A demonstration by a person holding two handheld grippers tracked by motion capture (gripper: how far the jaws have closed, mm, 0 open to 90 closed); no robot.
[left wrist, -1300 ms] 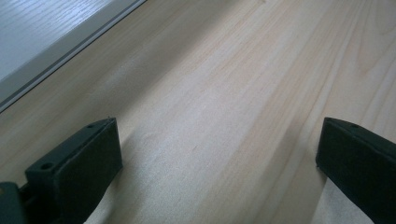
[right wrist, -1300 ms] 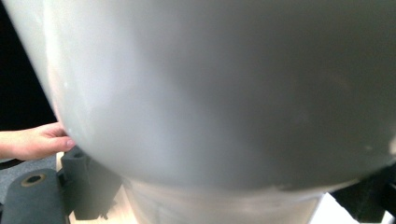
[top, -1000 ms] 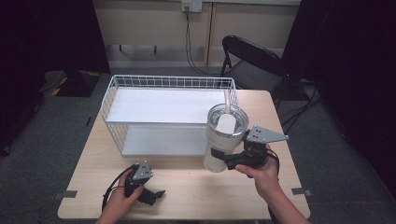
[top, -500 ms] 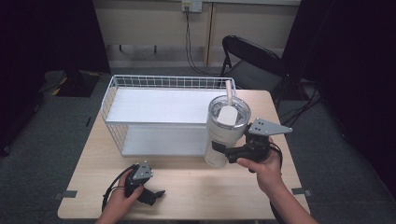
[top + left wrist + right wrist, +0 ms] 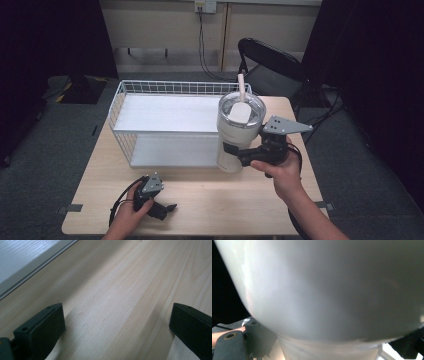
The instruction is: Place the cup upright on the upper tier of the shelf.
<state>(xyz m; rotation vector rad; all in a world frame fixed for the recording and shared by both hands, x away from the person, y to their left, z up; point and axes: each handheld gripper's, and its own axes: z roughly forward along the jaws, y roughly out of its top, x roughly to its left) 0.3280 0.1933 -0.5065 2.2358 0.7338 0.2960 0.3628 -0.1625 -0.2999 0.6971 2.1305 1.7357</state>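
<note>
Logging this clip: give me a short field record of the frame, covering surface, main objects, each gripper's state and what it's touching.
surface: light wooden table
rack: white wire basket at the table's far side, with white shelf boards
tumbler: white tumbler with clear lid and straw, upright, by the basket's right end
right gripper: right gripper clamped around the tumbler's lower body; whether its base touches the table cannot be told
left gripper: left gripper low over the table near its front edge, jaws wide apart, holding nothing
background: black folding chair behind the table
</note>
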